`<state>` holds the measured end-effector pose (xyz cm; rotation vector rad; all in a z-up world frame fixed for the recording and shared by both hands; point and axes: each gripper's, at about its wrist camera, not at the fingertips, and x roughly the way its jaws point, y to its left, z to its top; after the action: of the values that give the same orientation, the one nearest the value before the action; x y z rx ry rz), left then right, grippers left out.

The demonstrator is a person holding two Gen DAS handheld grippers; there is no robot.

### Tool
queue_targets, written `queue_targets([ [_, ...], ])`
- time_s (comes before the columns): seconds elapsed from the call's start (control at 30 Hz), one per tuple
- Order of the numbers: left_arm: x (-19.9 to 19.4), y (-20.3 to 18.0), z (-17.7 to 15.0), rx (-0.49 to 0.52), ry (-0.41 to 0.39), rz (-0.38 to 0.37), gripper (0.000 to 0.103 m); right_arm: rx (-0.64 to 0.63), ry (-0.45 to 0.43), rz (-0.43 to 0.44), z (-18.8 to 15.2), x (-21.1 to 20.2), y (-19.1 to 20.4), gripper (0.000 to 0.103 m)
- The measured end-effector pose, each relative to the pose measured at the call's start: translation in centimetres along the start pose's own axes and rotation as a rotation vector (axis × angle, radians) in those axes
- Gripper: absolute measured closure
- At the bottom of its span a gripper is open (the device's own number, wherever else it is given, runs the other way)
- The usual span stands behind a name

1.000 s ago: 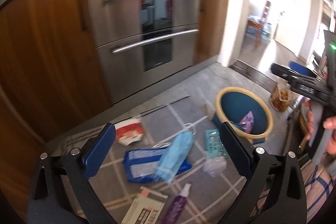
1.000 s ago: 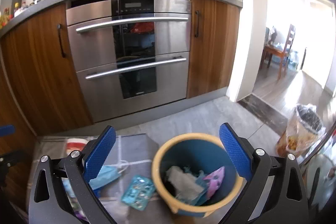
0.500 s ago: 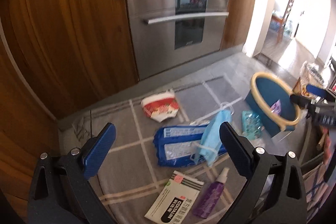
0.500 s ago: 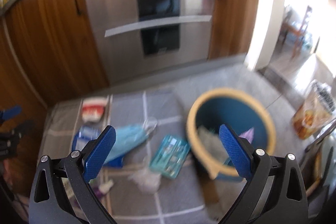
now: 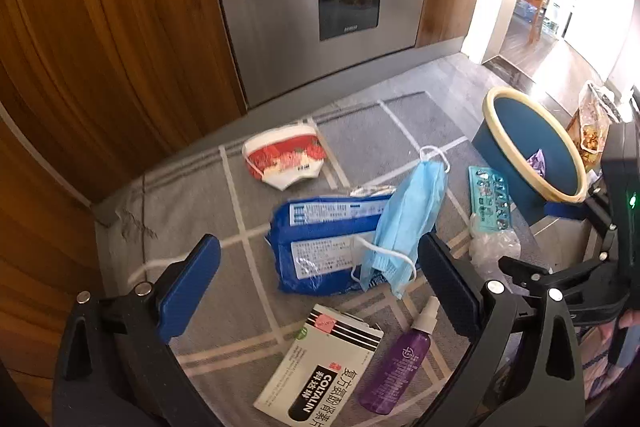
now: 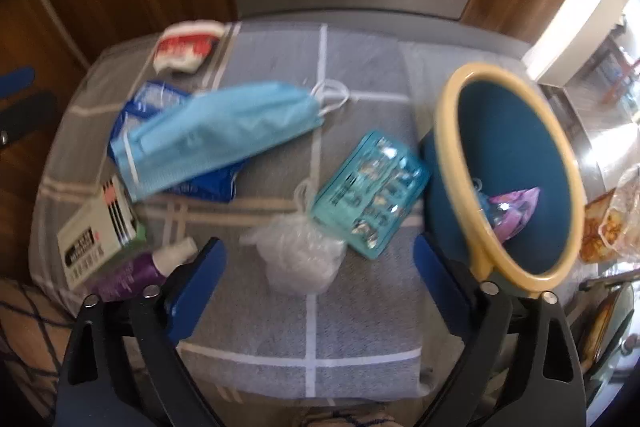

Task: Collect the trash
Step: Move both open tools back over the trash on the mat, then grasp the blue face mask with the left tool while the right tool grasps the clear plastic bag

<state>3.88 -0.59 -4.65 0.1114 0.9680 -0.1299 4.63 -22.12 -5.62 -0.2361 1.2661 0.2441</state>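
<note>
Right wrist, right gripper [image 6: 320,281] closing (empty), crumpled plastic [image 6: 298,255]

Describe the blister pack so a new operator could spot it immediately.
Find the blue bin with the cream rim, standing on the grey mat. The blister pack lies flat on the mat right beside the bin. It is the only teal, rectangular thing with shiny foil pockets; the clear bag touching it is crumpled and colourless.

Ahead of the right gripper [image 6: 318,277] lies a bag [image 6: 298,259], blister pack [image 6: 370,193] beyond, bin [image 6: 508,167] right, mask [image 6: 216,135] left.
</note>
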Motion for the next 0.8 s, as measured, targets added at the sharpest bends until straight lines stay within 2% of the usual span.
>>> queue_targets([
  [0.03, 0.3, 0.0, -0.2, -0.004, 0.010, 0.003, 0.006, -0.005, 0.013, -0.001, -0.1, 0.4, 0.1, 0.034],
  [0.27, 0.7, -0.4, 0.1, -0.006, 0.020, -0.010, 0.006, -0.081, 0.067, 0.028, -0.7, 2.0, 2.2, 0.058],
  [0.33, 1.0, -0.7, 0.1, -0.005, 0.029, -0.014, 0.006, -0.096, 0.078, 0.009, -0.8, 2.0, 2.5, 0.071],
  [0.43, 1.6, -1.3, 0.0, 0.003, 0.044, -0.021, 0.006, -0.052, 0.076, 0.042, -0.6, 0.9, 2.0, 0.076],
  [0.6, 1.8, -2.4, -0.1, 0.038, 0.049, -0.027, 0.006, 0.003, 0.005, 0.049, 0.4, -2.6, 0.8, 0.077],
  [0.67, 1.8, -2.8, -0.1, 0.048, 0.046, -0.028, 0.006, -0.008, -0.042, 0.042, 0.9, -4.3, 0.5, 0.077],
  [0.8, 2.0, -3.2, 0.1, 0.047, 0.043, -0.042, 0.006, 0.022, -0.078, -0.007, 1.8, -5.9, -1.1, 0.077],
])
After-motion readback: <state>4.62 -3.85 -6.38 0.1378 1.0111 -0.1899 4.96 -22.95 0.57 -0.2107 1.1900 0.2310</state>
